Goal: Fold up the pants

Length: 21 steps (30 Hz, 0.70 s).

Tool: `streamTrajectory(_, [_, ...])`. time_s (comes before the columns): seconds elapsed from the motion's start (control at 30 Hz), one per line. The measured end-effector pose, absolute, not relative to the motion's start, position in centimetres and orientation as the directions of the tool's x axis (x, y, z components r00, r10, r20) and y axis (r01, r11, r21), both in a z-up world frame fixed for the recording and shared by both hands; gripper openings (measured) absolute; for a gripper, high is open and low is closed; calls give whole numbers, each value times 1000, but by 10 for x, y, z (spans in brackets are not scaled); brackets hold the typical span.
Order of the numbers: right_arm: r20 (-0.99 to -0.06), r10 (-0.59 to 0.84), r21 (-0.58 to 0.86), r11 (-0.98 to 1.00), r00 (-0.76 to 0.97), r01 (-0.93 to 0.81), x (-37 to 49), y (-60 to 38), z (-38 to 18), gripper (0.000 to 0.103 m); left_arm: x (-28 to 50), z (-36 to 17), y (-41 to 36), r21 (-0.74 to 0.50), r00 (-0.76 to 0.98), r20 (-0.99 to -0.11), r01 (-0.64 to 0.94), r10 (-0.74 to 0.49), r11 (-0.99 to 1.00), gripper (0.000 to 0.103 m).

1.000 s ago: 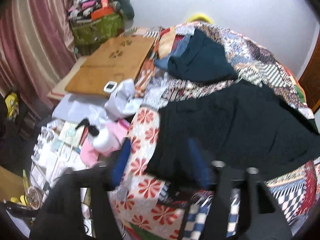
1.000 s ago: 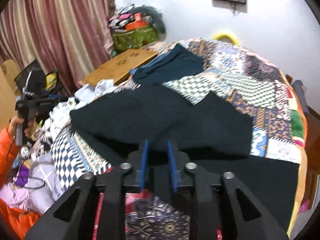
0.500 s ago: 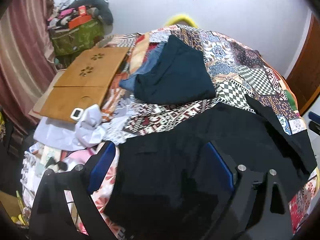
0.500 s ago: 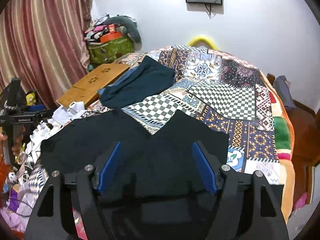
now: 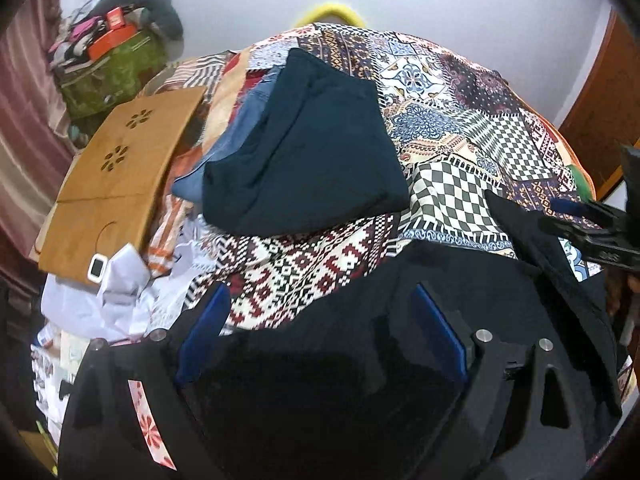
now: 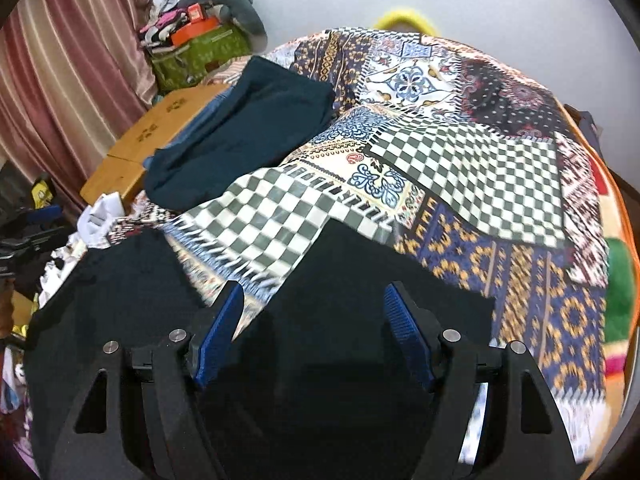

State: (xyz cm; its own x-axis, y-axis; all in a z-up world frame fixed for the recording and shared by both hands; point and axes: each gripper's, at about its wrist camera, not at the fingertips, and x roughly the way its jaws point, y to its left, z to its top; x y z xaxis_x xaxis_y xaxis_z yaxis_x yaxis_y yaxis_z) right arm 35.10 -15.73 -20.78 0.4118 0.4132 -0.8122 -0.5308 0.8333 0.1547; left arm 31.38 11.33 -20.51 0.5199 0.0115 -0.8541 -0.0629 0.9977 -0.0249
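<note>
Since a second ago both grippers have been opened: the left gripper (image 5: 320, 332) and right gripper (image 6: 316, 328) stand apart, empty. The pants (image 6: 344, 280) lie spread just below them. A fold seems finished; new edges must be gripped.

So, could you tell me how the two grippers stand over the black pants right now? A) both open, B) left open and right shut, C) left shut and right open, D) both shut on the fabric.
A: the left gripper and the right gripper both show their blue pads spread wide apart, with the black pants lying loose between them on the patchwork bedspread.
</note>
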Motion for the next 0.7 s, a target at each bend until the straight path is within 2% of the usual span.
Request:
streamTrajectory(0.27, [-860,362,120,828,358,-548,401,-135,-243,67,336,-227,104,13,490,-871,-35,29,999,92])
streamTrajectory(0.33, [-876,337,108,835,345,-540,409,-132,-253,57,337,-231,103,7,481,-876,-33,22,999,92])
streamTrajectory(0.43, [-869,373,172,844,326,-507,416,-138,-264,47,337,-235,102,3,473,-881,-33,18,999,92])
streamTrajectory(0.5, [-856,376,172,854,354,-492,415,-145,-263,26,337,-236,99,7,471,-882,-28,19,1000,92])
streamTrajectory(0.57, [-854,373,173,861,364,-477,416,-151,-263,13,337,-238,97,16,465,-885,-21,24,1000,92])
streamTrajectory(0.7, [-846,376,180,869,379,-461,411,-163,-254,9,332,-243,88,19,437,-899,-2,18,1000,92])
